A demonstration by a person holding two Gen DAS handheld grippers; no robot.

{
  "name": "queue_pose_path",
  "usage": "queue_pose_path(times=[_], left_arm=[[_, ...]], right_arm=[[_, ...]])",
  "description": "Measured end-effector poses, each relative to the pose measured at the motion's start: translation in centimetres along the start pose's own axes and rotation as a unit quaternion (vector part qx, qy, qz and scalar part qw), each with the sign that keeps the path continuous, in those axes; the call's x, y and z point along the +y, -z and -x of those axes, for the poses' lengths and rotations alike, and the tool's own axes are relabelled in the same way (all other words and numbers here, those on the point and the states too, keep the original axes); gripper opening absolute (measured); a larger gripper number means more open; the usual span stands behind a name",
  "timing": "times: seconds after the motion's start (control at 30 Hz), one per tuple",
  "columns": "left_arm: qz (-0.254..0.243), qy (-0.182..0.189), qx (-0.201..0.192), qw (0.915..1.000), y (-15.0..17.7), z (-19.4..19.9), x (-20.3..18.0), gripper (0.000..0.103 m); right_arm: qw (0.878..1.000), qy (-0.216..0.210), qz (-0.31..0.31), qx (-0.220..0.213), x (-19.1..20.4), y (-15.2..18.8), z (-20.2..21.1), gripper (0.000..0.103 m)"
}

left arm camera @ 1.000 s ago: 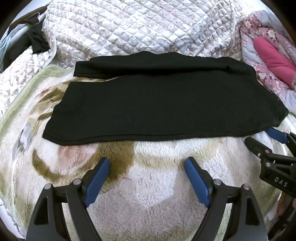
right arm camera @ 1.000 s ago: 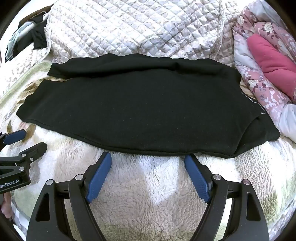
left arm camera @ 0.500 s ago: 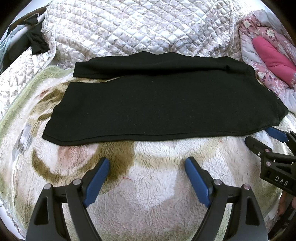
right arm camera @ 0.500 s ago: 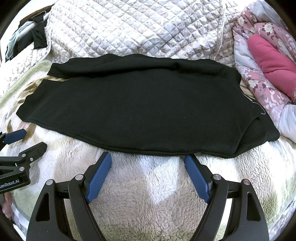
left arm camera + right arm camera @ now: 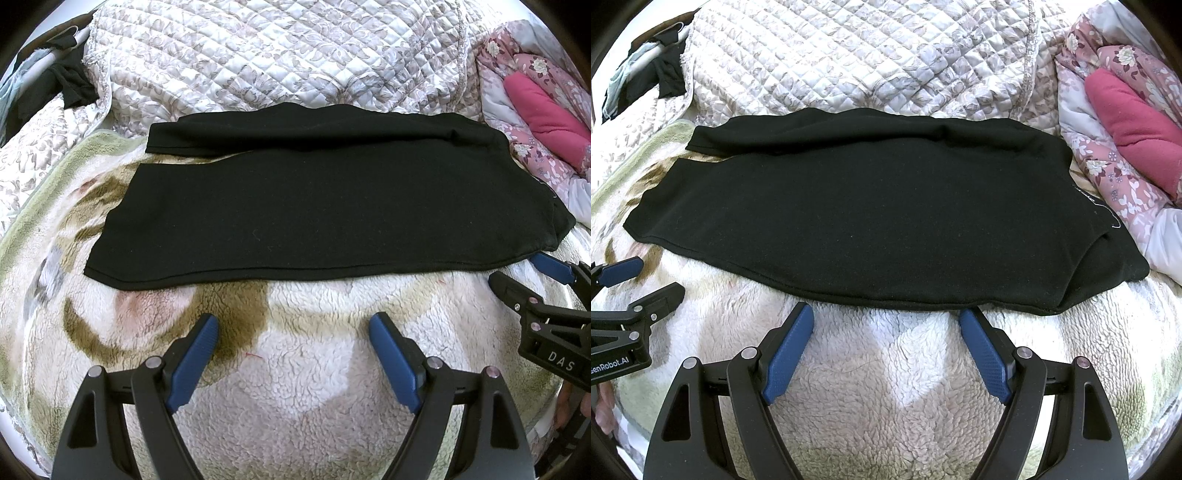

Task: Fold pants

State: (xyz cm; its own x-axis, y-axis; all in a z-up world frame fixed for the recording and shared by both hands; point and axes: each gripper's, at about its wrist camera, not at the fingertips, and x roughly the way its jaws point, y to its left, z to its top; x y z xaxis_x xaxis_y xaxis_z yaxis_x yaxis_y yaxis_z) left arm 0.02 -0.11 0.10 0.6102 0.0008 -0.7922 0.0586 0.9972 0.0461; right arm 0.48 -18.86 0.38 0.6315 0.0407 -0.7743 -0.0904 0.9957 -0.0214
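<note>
One pants (image 5: 325,206) (black), two hand-held grippers, one fleece blanket (image 5: 314,387)

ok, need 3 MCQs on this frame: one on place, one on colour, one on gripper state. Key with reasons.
1. The pants lie on:
A. a fleece blanket
B. a wooden floor
C. a chair

2. The gripper pads are:
A. red
B. blue
C. yellow

3. The right gripper is:
A. shut on the pants
B. shut on nothing
C. open

Key:
1 A, the black cloth is spread flat on the fleece blanket.
2 B, both wrist views show blue pads on black fingers.
3 C, its jaws stand wide apart at the near hem; the left gripper is open too, short of the cloth.
</note>
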Motion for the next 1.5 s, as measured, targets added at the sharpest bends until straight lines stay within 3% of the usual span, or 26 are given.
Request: queue_pose_path(times=[1.5], left_arm=[[0.0, 0.0, -0.003, 1.0, -0.24, 0.06, -0.08, 0.087]], right_arm=[[1.0, -0.001, 0.0, 0.0, -0.05, -0.03, -0.1, 0.081]])
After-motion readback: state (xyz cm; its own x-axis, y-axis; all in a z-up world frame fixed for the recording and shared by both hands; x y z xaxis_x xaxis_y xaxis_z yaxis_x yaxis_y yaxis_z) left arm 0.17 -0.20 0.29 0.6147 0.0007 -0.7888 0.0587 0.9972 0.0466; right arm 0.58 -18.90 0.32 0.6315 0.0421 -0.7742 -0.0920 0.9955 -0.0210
